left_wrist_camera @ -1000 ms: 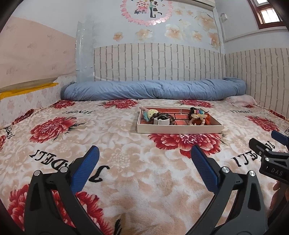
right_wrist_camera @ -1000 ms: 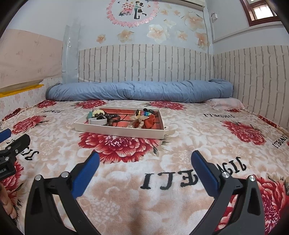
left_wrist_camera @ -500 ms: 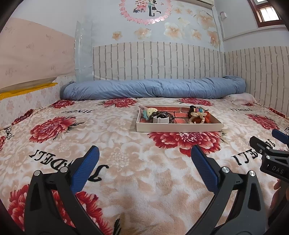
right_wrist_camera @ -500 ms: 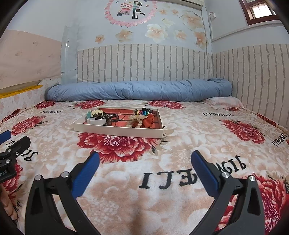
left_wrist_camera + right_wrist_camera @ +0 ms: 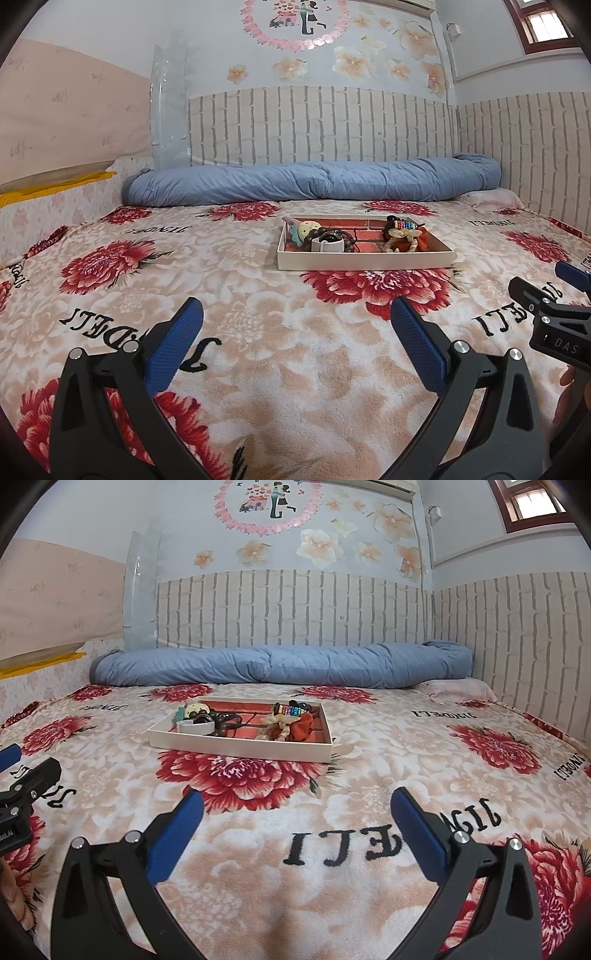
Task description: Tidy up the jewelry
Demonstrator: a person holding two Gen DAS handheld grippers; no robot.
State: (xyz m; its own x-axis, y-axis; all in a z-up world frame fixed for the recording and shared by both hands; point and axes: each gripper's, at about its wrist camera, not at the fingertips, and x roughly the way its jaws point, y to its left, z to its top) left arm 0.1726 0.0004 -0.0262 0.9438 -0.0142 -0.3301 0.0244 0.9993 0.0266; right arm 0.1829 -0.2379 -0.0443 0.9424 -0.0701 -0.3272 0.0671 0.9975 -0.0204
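Note:
A shallow cream tray (image 5: 364,263) (image 5: 236,748) with a red brick-pattern floor lies on the flowered bed cover. Its left end holds dark bead strands (image 5: 334,236) (image 5: 225,722) and a white band (image 5: 327,244) (image 5: 195,726). At its right end are a rainbow bead bracelet (image 5: 403,224) (image 5: 291,710), a shell bracelet (image 5: 275,732) and an orange scrunchie (image 5: 419,238) (image 5: 304,726). My left gripper (image 5: 293,319) is open and empty, well short of the tray. My right gripper (image 5: 295,808) is also open and empty, nearer than the tray; its tip (image 5: 546,295) shows at the left wrist view's right edge.
A rolled blue quilt (image 5: 310,181) (image 5: 280,664) lies along the brick-pattern wall behind the tray. A pink pillow (image 5: 460,692) sits at the far right corner. A padded pink side panel (image 5: 66,122) rises on the left. A hand (image 5: 570,391) holds the right gripper.
Both views have tilted down slightly, so the tray sits a little higher in each frame. Both grippers stay open and empty.

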